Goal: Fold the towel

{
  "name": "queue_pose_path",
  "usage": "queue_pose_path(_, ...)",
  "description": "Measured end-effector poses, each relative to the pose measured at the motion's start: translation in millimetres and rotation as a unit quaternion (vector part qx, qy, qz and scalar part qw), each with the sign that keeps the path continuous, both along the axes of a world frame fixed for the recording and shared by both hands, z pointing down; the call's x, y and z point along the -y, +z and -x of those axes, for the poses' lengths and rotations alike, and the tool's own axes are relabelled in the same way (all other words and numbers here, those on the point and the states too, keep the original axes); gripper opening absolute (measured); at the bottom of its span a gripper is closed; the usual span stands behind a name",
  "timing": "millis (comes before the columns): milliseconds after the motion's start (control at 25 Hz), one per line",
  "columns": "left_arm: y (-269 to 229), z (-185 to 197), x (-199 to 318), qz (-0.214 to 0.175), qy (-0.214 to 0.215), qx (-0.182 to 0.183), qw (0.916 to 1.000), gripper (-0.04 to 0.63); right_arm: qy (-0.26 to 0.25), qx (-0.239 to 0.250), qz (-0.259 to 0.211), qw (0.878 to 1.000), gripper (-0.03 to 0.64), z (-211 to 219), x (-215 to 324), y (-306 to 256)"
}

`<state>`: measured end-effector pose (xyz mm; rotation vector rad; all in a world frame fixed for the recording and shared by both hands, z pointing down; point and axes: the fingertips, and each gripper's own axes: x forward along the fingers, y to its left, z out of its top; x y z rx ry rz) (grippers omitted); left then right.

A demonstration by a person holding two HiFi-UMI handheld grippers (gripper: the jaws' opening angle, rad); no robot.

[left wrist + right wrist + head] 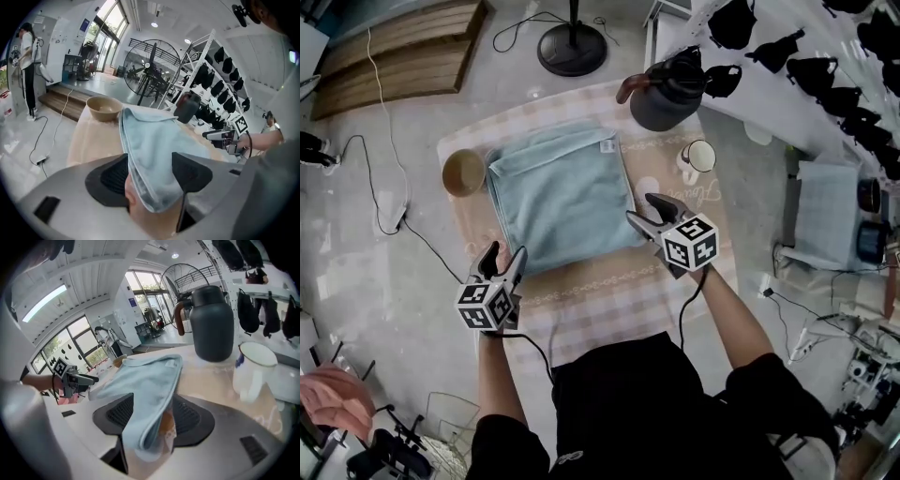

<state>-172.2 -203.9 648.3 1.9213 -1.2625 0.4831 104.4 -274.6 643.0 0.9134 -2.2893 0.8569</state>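
We see the towel (561,195) lying flat and folded, pale blue, in the middle of the counter (609,291), closer to its far edge than to its near one. A pale checked cloth (675,286) covers the counter.

The left gripper (506,253) sits at the towel's near-left corner. Its fingers (112,178) stand wide apart, with that corner lying loose between them and not pinched. The right gripper (643,208) is at the near-right corner, and its fingers (187,420) are likewise spread, with the towel's doubled edge between them.

A tan bowl (463,172) stands by the counter's left edge, just beside the towel's far-left corner. A dark jug (667,94) with a brown handle stands at the far-right corner, and a white mug (698,157) is near the right edge, apart from the towel.

Around the counter the floor (384,281) is pale and mottled, with cables (380,131) trailing across it. A wooden platform (394,47) lies off the far-left corner. The round base of a fan (572,47) stands past the far edge. A white rack (806,103) hung with black items runs along the right. In the left gripper view a person (27,70) stands by tall windows (105,47).
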Motion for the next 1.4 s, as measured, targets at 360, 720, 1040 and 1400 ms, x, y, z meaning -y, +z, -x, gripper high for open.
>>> queue_pose_path(360, 13, -16, -50, 0.009, 0.031, 0.017, 0.9993, 0.275, -0.043, -0.026, 0.016, 0.999, 0.238, -5, -73, 27)
queue_pose_path(720, 33, -16, -64, 0.035, 0.071, 0.042, 0.996, 0.275, -0.046, -0.052, 0.024, 0.997, 0.236, -7, -80, 49)
queue_pose_path(1040, 40, -24, -73, 0.024, 0.087, 0.06, 0.9941, 0.247, -0.026, -0.053, -0.008, 0.998, 0.093, -10, -78, 52)
queue_pose_path(1400, 37, -26, -85, 0.01, 0.085, 0.072, 0.9937, 0.077, -0.002, -0.045, -0.03, 0.999, 0.044, -14, -93, 31)
